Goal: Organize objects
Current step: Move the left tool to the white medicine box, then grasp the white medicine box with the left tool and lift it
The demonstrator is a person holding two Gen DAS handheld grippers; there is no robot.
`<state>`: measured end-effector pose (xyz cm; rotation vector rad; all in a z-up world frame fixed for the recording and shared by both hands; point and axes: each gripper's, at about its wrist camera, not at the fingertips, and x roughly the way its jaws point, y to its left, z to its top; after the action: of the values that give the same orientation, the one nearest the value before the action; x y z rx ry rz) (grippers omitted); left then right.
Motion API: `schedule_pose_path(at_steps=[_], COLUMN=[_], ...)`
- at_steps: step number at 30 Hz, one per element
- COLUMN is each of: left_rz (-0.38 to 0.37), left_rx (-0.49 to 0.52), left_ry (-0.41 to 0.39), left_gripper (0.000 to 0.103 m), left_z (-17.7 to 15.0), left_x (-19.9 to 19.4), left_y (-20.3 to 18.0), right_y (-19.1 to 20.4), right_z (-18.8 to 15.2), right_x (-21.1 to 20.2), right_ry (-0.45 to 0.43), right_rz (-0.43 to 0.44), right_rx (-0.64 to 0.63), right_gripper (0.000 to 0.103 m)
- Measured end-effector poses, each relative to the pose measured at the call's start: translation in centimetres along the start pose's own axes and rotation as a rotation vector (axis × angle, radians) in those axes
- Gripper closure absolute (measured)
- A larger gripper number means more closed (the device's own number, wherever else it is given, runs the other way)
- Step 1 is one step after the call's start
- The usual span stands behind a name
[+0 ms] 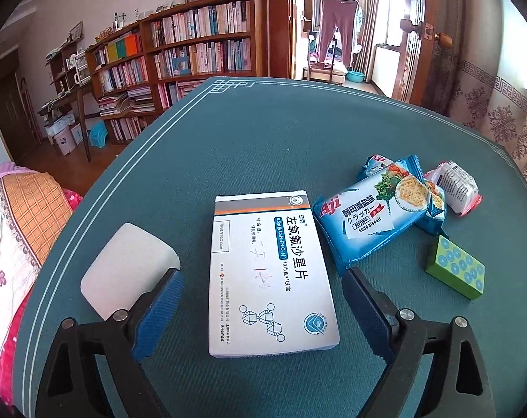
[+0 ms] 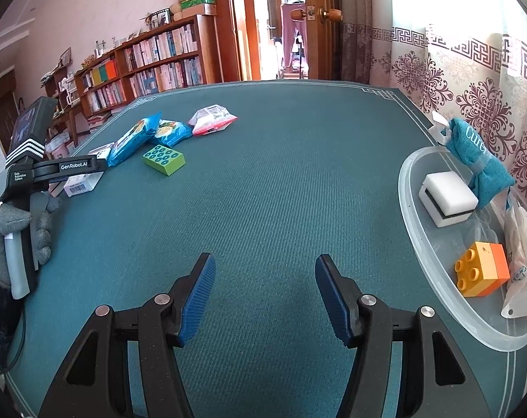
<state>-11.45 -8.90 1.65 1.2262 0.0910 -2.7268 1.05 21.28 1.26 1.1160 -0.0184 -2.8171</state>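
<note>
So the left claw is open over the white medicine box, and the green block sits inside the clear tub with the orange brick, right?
Not quite. The green block lies on the table beside the snack packets, as the right wrist view shows. The clear tub holds the orange brick. The left claw is indeed open over the white medicine box.

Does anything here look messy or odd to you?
A little. The blue cracker packets lie heaped across each other beside a white packet, and a teal cloth droops over the clear tub's rim. Nothing looks spilled or broken.
</note>
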Motion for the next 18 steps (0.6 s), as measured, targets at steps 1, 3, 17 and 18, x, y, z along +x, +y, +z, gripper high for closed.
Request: schedule_pose_path(at_steps=[1, 3, 17, 18], left_rz=[-0.007, -0.014, -0.052, -0.052], left_rx=[-0.006, -0.02, 0.0, 0.005], left_ry=[0.016, 0.016, 0.023, 0.024], left_gripper=[0.021, 0.024, 0.037, 0.037], left_z=[0.0, 0.1, -1.2, -1.4], left_x=[0.3, 0.4, -1.2, -1.4], left_y=[0.2, 0.5, 0.5, 0.4], right_y=[0.2, 0.7, 2.7, 2.7], right_z=[0.1, 0.3, 1.1, 1.1], right_x=[0.1, 0.2, 1.3, 1.4], right_ry=[0.001, 0.001, 0.026, 0.029], right_rz=[0.001, 0.007, 0.047, 0.048], right_rx=[-0.008, -0.021, -0.048, -0.047], right_gripper=[0.042, 0.042, 0.042, 0.042])
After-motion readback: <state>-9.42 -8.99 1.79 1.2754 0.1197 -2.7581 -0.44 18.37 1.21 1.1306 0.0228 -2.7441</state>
